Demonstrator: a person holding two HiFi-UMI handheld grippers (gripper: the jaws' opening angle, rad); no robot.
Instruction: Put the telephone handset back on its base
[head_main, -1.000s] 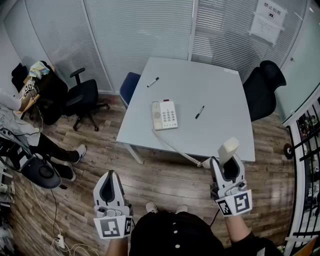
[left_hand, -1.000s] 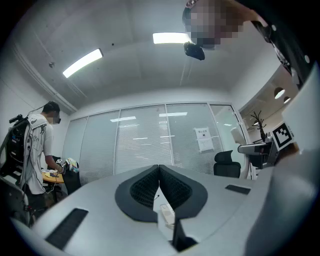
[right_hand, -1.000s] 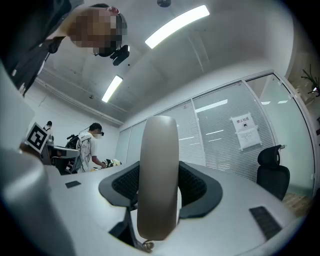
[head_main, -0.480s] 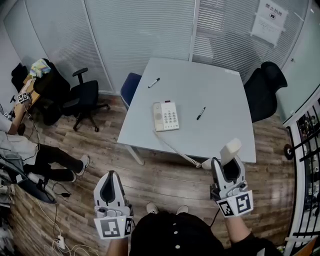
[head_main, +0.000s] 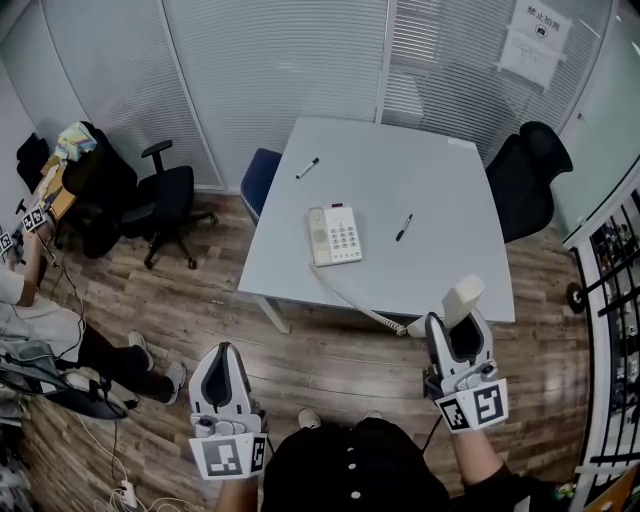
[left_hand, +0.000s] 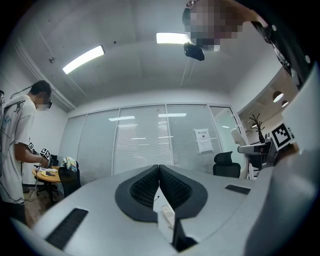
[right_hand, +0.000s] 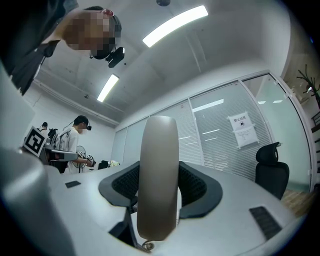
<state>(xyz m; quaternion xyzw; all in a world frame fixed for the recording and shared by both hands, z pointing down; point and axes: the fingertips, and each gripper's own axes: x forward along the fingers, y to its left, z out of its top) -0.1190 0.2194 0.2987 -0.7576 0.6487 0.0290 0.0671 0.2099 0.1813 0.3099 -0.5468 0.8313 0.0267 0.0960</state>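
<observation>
My left gripper (head_main: 222, 352) hangs empty, jaws pressed together, off the table's (head_main: 420, 170) near edge. The base (head_main: 335, 235) sits left of centre, towards that edge. My right gripper (head_main: 456, 328) clamps the handset (head_main: 462, 298) upright by the near right corner.

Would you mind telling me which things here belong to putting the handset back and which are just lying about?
Job: cream plastic telephone handset, clamped in the right hand-held gripper; white push-button telephone base; its coiled cord.
Lying about: two black marker pens on the pale grey table; black swivel chairs.
</observation>
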